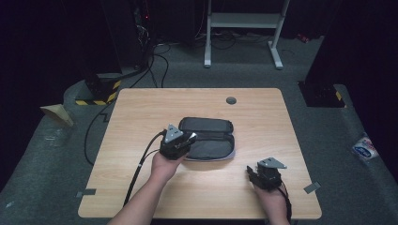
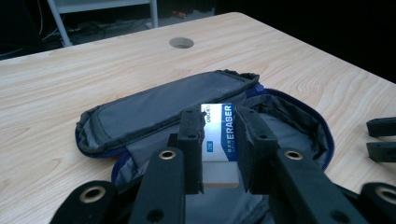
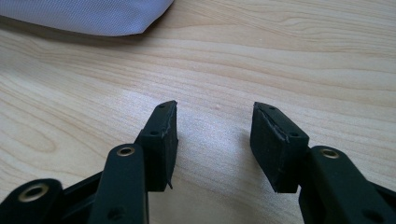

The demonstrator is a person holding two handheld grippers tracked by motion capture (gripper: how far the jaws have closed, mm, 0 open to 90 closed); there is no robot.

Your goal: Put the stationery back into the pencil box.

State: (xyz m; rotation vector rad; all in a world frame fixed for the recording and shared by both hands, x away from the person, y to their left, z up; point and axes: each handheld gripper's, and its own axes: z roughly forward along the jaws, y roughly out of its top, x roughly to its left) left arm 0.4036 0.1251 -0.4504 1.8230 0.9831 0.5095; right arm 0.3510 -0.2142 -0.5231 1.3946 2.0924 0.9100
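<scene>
**Jaws hold an eraser over the open pencil case**

Jaws of the left gripper (image 2: 218,140) are pressed tight on a white eraser (image 2: 218,144) with a blue sleeve. You can see it in the middle of the left gripper view, one black jaw on each side. The eraser hangs just over the open pencil case (image 2: 140,116), likely so it can go down into the grey pocket. The case lies flat with its flap folded back toward the upper left of the frame, so the inside is easy to reach.

In the high view, the left gripper (image 1: 180,140) sits at the left end of the pencil case (image 1: 213,136), in the middle of the counter (image 1: 141,103).

Over at the lower right of the high view, the right gripper (image 1: 256,173) rests apart from the case. Its jaws stand about half open with nothing between them, just bare wood under them. It looks like it is waiting for its turn.
</scene>
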